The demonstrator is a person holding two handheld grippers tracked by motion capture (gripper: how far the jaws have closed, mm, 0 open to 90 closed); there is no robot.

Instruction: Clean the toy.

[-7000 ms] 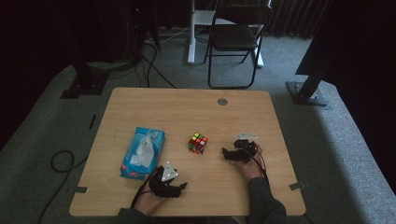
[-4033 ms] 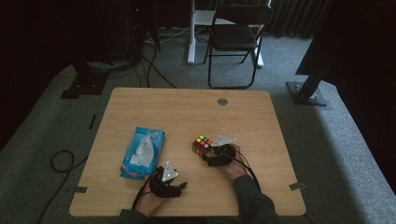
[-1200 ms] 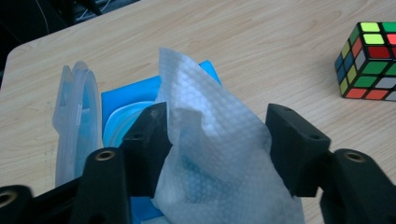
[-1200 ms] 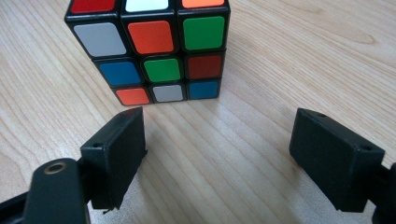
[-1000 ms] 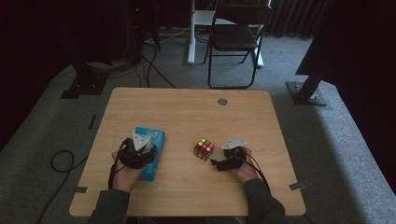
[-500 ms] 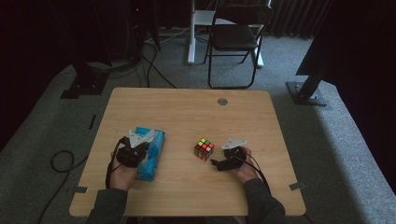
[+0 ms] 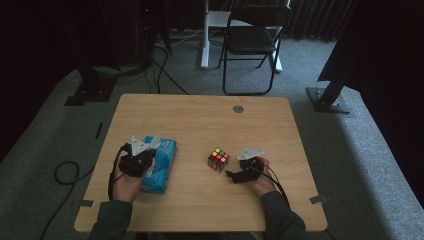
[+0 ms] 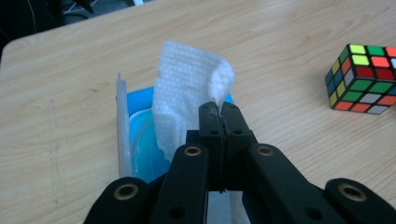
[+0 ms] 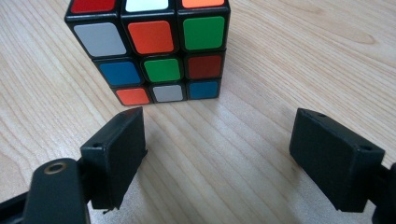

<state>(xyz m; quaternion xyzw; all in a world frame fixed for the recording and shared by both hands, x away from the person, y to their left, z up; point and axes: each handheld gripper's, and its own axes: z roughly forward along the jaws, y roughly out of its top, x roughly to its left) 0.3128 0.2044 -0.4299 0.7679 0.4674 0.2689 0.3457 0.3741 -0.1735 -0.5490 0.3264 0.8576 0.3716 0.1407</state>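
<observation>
Wipe, a white embossed sheet, stands up out of the blue wipe pack at the lower left of the high view, where the pack lies on the wooden table with its long axis running roughly from the table's near edge toward its far edge. Left gripper sits directly over the pack; in the left gripper view its jaws have just been closing and now meet on the lower right edge of the sheet, pads pressed together with the fabric caught between them. The free part of the sheet rises above and to the left of the jaws in that view, so the pull that frees it probably runs upward, away from the pack's opening, whose raised clear flap stands at the left of the sheet. Centre of the high view: a Rubik's cube rests on the table, well apart from the pack. Right of it, the right gripper lies low on the table with its jaws spread wide and empty; in the right gripper view the cube sits just beyond the fingertips, not between them. The left hand is plainly the nearer one to the sheet.
</observation>
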